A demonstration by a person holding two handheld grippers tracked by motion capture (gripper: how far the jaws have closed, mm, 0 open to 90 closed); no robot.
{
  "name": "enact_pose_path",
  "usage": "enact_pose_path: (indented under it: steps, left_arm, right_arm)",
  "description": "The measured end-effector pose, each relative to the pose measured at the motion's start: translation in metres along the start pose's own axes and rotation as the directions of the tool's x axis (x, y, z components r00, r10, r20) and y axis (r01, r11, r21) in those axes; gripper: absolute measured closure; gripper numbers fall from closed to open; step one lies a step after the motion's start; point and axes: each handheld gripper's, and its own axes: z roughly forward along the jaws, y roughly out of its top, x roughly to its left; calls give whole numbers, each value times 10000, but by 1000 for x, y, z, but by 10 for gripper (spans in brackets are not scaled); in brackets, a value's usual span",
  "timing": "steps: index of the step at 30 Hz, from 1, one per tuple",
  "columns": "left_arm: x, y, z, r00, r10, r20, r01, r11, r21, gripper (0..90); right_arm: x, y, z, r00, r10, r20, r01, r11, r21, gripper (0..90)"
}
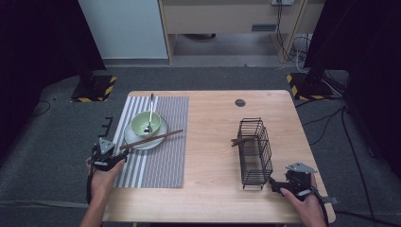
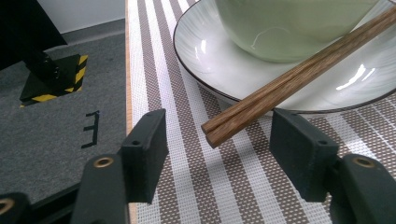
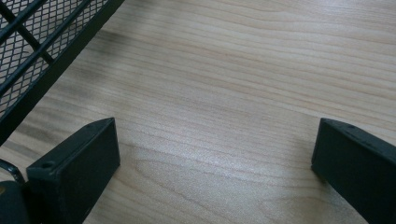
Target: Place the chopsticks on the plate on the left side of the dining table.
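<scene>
A pair of brown wooden chopsticks (image 1: 153,138) lies across the rim of a white plate (image 1: 135,140) that carries a green bowl (image 1: 146,124) with a spoon (image 1: 150,111) in it. My left gripper (image 1: 124,152) is open at the chopsticks' near end. In the left gripper view the chopsticks' (image 2: 299,74) tips hang between the two jaws of the left gripper (image 2: 219,140), touching neither, above the striped placemat (image 2: 210,186). My right gripper (image 1: 273,182) rests open at the foot of a black wire basket (image 1: 255,151). In its own view the right gripper (image 3: 217,130) holds nothing over bare wood.
The placemat (image 1: 161,161) covers the left part of the wooden table (image 1: 213,189). A brown stick-like piece (image 1: 239,141) pokes out of the basket's left side. A round grommet (image 1: 240,102) sits near the far edge. The table's left edge lies close beside my left gripper.
</scene>
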Motion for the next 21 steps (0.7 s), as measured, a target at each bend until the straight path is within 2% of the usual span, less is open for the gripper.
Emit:
enact_pose_path:
  steps: [10,21]
  left_arm:
    - [-3,0,-7,9999,-132,-19,132,9999,-75,283]
    - [-4,-7,-6,9998,-108,-146,109,9999,72,321]
  right_arm:
    - [0,0,0,10000,1,0,-1,10000,0,10]
    - [0,0,0,10000,-1,-3,1,10000,0,10]
